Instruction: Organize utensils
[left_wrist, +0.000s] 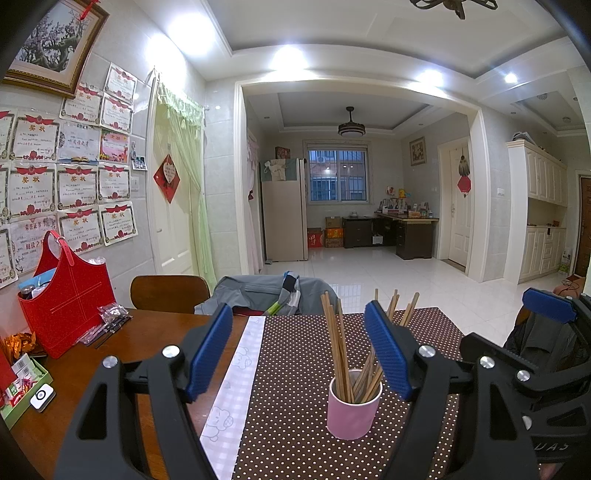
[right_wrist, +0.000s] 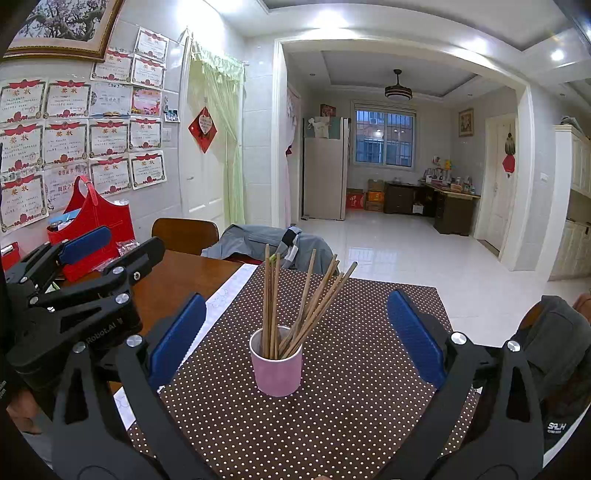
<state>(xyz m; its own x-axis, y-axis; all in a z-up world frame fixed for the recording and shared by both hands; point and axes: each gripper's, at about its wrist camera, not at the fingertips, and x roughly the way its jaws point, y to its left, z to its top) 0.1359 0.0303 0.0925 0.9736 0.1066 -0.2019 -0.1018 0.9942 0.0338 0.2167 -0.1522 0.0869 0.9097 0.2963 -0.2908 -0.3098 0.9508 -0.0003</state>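
Blue pads line both pairs of tongs, and both stand wide apart with nothing between them. My left tongs (left_wrist: 299, 352) hover low over the tabletop (left_wrist: 155, 332), with the pink cup (left_wrist: 352, 406) just ahead and a little right of their centre line; the right-hand pad partly covers the sticks leaning that way. My right tongs (right_wrist: 295, 332) frame the same cup (right_wrist: 276, 363) almost dead centre between the pads, so I judge the right one better lined up for a reach.

The cup stands upright on the dotted brown mat (right_wrist: 362, 387), near the middle of it and well in from the tabletop's far edge. The wooden chopsticks (right_wrist: 295, 299) stand in it with their long axes near vertical: one bunch rises almost straight up at the left of the cup, the other fans up and to the right, tips spread. Any grasp on a stick would, I think, have to come across that axis, above the rim.

Further out, a red bag (left_wrist: 66, 299) sits toward the tabletop's far left corner, against the wall.
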